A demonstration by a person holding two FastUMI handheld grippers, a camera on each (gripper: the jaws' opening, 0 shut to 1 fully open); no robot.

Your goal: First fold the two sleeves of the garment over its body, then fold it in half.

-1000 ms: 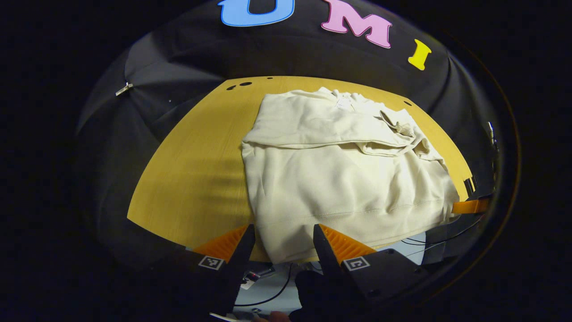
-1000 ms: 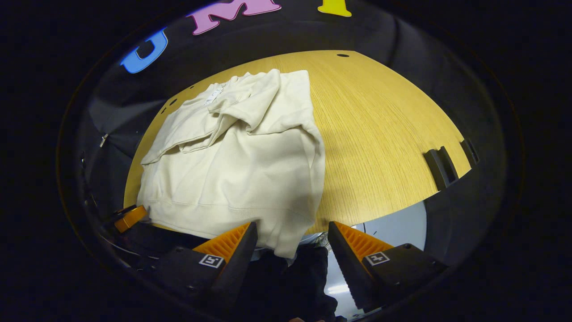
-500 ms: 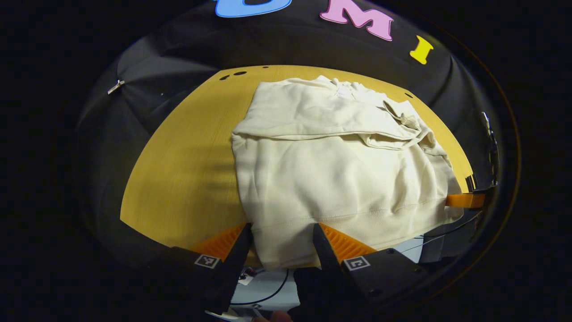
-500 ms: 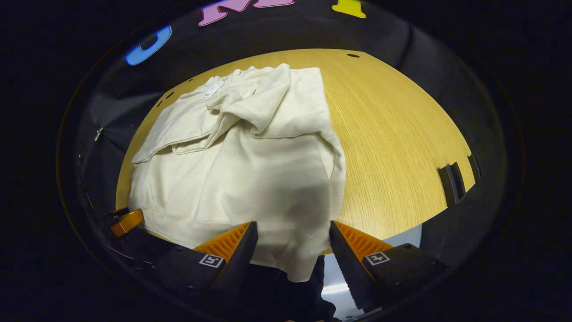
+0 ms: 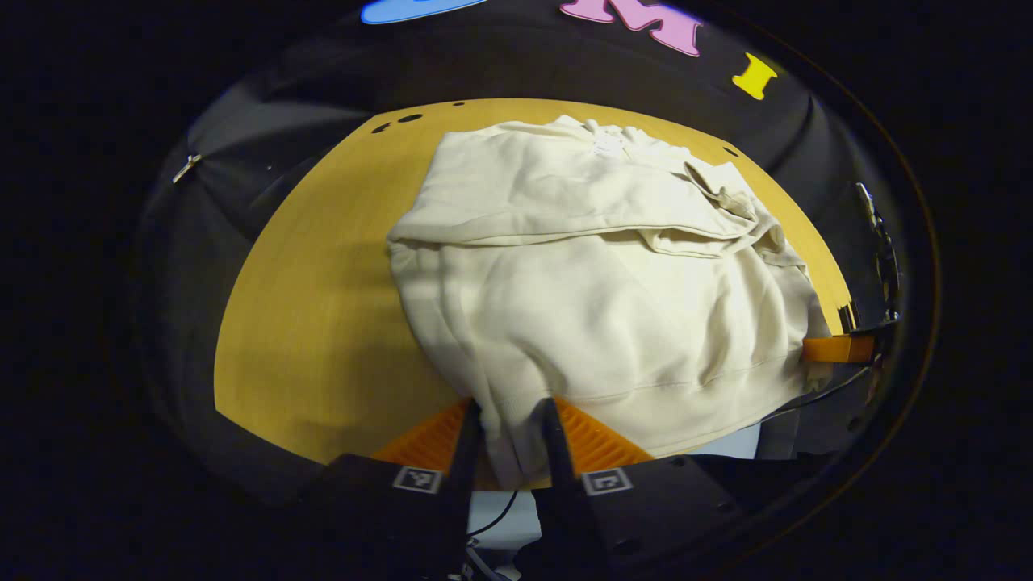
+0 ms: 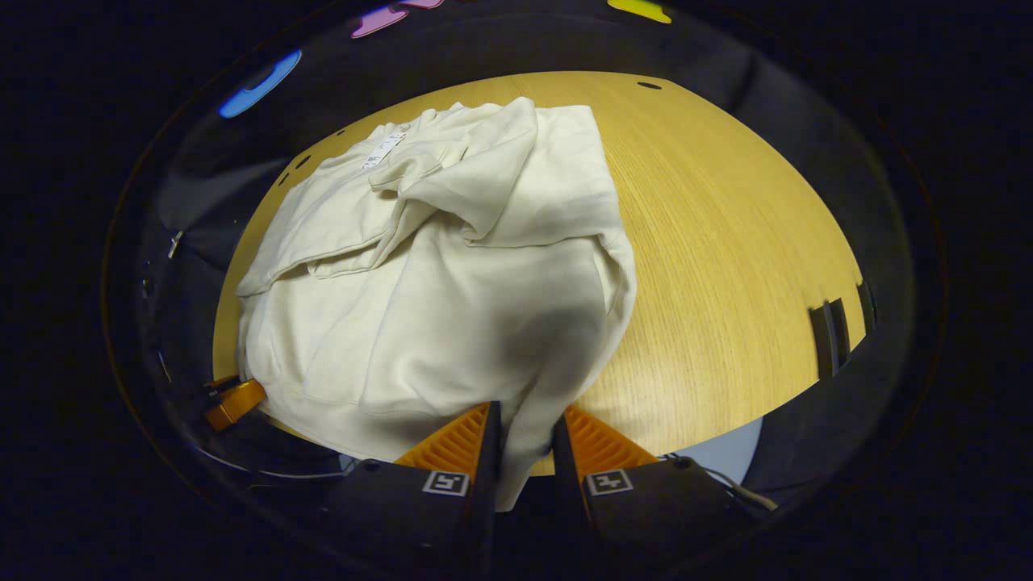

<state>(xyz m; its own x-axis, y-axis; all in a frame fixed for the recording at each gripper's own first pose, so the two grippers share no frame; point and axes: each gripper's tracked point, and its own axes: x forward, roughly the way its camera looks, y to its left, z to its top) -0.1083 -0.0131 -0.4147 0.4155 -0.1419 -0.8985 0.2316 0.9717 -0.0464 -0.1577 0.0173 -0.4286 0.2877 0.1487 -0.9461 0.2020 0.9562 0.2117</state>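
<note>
- Nearest, in the left gripper view, the left tongs (image 5: 507,440) are drawn narrow, both fingers pressing on a bunched bit of the sweatshirt's hem (image 5: 516,420) at its near left corner, which hangs just over the counter's (image 5: 307,307) front edge.
- In the right gripper view, the right tongs (image 6: 524,452) are likewise pinched on the hem at the near right corner, a fold of cloth standing between the fingers.
- Beyond the tongs, the cream sweatshirt (image 5: 597,298) lies flat on the wooden counter, body toward the tongs, collar at the far side.
- Farther up, both sleeves (image 6: 484,202) are already laid across the chest, rumpled where they overlap, so I judge the sleeve step done and the halving fold in hand.
- Next move, as I judge it: lift both hem corners together and carry them evenly away toward the collar (image 5: 605,137), keeping the sleeves tucked inside.
</note>
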